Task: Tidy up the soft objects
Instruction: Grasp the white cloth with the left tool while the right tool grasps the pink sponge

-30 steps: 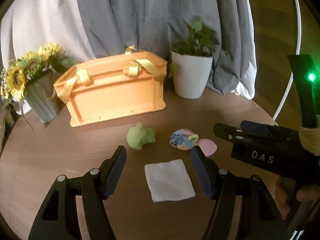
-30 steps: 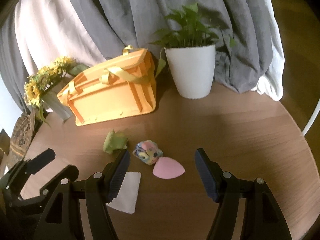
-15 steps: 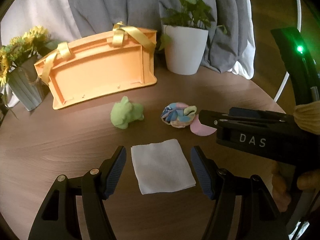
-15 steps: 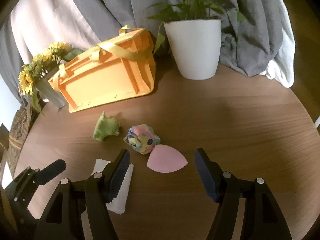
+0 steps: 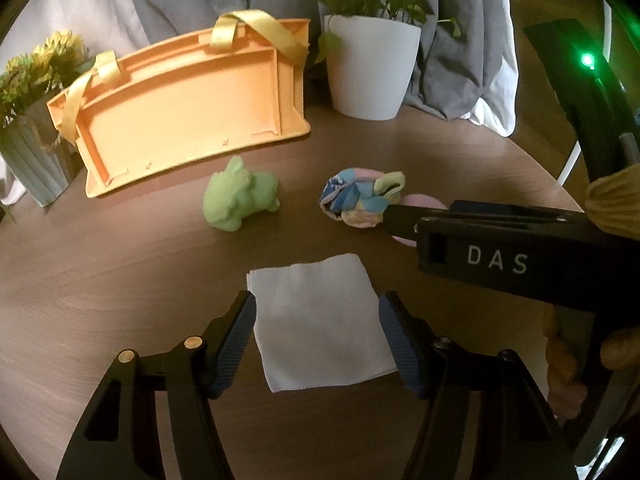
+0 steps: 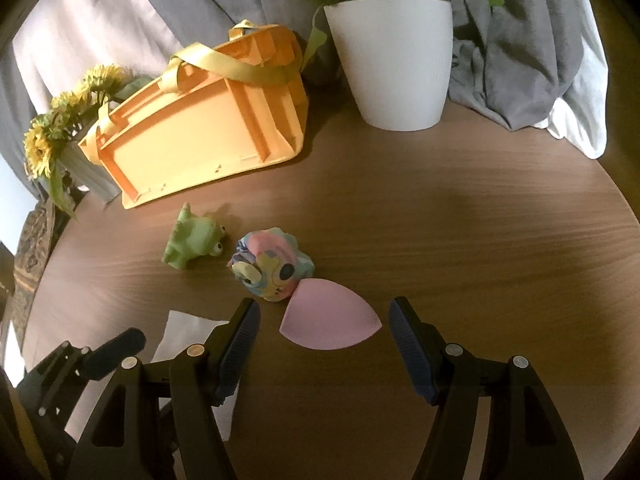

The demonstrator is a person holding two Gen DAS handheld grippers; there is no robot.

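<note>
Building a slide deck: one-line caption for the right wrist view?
Right gripper open above a pink sponge, with a pastel toy and green frog beyond.

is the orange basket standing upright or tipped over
Tipped over. The orange basket lies on its side on the table, its ribbed flat bottom facing the cameras and its yellow handles draped over the upper edge.

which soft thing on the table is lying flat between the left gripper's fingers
The white cloth, a flat square between the closing left gripper; the green frog toy lies farther off.
</note>
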